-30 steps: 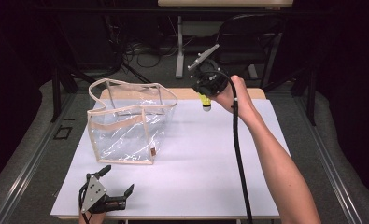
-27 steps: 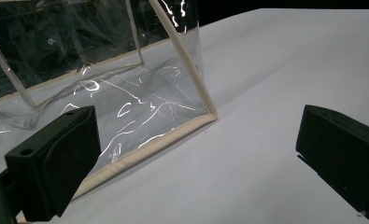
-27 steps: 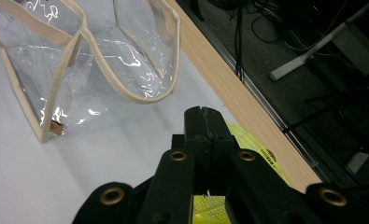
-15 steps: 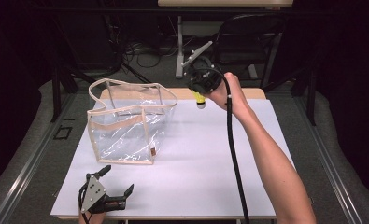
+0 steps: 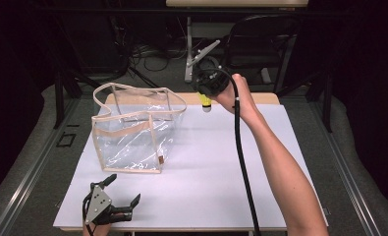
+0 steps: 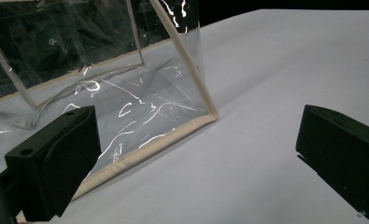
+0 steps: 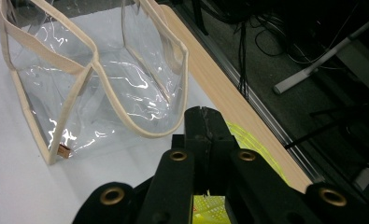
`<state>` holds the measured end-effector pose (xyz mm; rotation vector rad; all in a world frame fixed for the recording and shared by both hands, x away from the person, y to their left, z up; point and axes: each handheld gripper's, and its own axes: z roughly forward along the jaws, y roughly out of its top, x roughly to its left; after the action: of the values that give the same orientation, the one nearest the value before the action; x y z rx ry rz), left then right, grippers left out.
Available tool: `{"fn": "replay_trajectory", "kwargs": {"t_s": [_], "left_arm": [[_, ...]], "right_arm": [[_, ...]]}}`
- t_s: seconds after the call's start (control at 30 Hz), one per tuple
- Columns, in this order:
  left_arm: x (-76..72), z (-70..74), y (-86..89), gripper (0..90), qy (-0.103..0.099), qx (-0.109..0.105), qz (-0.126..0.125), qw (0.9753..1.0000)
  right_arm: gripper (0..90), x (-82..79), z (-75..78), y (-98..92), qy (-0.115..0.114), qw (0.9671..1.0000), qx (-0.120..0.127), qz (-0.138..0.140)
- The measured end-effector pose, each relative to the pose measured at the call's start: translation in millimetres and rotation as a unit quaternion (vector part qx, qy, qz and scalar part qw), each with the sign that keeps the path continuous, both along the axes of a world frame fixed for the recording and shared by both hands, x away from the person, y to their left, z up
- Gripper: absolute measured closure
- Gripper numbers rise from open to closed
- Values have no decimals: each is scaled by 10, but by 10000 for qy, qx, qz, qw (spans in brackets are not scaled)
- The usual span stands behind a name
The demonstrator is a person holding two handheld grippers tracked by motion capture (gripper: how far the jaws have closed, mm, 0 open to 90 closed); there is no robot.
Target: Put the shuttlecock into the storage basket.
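Observation:
A clear plastic bag (image 5: 132, 132) with beige trim and two handles stands open on the left of the white tabletop (image 5: 211, 167). My right gripper (image 5: 204, 94) hovers above the table's far edge, right of the bag, shut on a small yellow item (image 5: 205, 103) that hangs below it. In the right gripper view the jaws (image 7: 205, 123) press together with the yellow item (image 7: 250, 140) behind them and the bag (image 7: 102, 88) to the left. My left gripper (image 5: 125, 188) rests open at the near left, before the bag. The left gripper view has the bag's bottom corner (image 6: 205, 114) between the spread jaws.
A wooden strip (image 5: 265, 98) runs along the table's far edge. Beyond it, the dark floor holds cables, a white stand leg (image 5: 201, 54) and a chair (image 5: 260, 39). The black cable (image 5: 243, 162) trails along the person's right forearm.
The right gripper has carried the yellow item a little up and to the left, nearer the bag. The left gripper has stayed put, open.

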<state>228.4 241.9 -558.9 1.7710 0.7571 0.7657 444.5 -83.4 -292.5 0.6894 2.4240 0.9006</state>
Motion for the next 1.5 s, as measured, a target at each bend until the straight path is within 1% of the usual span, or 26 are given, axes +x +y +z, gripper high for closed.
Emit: {"fn": "replay_trajectory", "kwargs": {"t_s": [0.33, 0.6, 1.0, 1.43, 1.5], "left_arm": [[0, 0, 0, 0, -2, 2, -3, 10000], [-1, 0, 2, 0, -6, -3, -1, 10000], [-3, 1, -2, 0, -12, -15, -3, 10000], [0, 0, -5, 0, -1, -24, -9, 10000], [1, 0, -5, 0, -7, -21, -13, 10000]], "right_arm": [[900, 11, 31, 52, -49, 10000, 76, 12], [900, 21, 40, 95, -45, 9999, 158, 9], [900, 26, 58, 148, -115, 9997, 227, 32], [900, 46, 66, 184, -113, 9996, 240, 32], [900, 55, 68, 193, -142, 9996, 231, 51]]}}
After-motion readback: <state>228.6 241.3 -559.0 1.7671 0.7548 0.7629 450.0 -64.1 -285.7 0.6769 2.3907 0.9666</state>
